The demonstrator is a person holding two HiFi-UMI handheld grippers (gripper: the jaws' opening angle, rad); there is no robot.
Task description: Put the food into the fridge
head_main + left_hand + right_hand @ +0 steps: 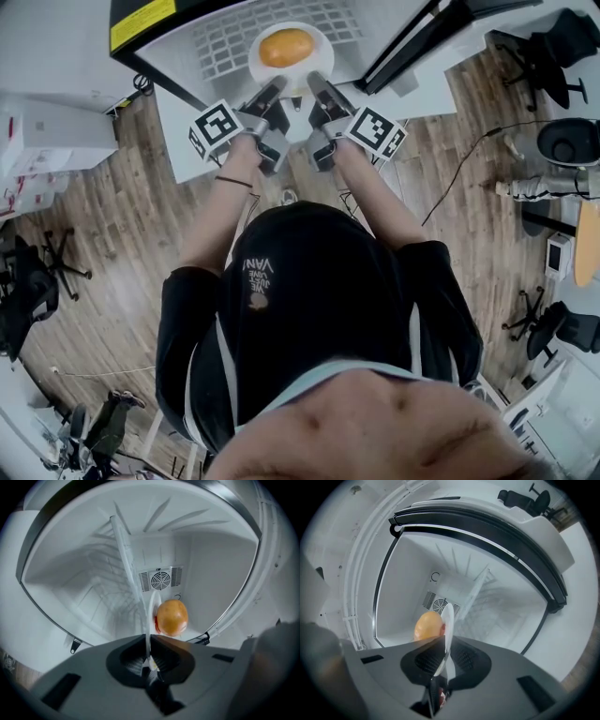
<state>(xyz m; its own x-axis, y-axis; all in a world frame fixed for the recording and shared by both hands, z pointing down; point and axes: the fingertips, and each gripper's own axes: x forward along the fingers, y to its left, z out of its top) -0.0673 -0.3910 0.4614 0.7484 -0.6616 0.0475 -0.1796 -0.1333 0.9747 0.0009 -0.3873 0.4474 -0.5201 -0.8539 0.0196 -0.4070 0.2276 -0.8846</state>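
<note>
The plate (321, 62) with the bun (286, 47) is gripped at its near rim by the left tongs (274, 89) and the right tongs (319, 86), both clenched. It is carried flat just ahead of them, and the open fridge (220, 37) lies straight beyond, equally near to both.

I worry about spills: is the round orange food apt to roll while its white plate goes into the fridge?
Probably yes: the orange food looks round and smooth, lying loose on the shallow plate, so a tilt may roll it. The plate seems stiff, since the left tongs and right tongs pinch only its near rim.
</note>
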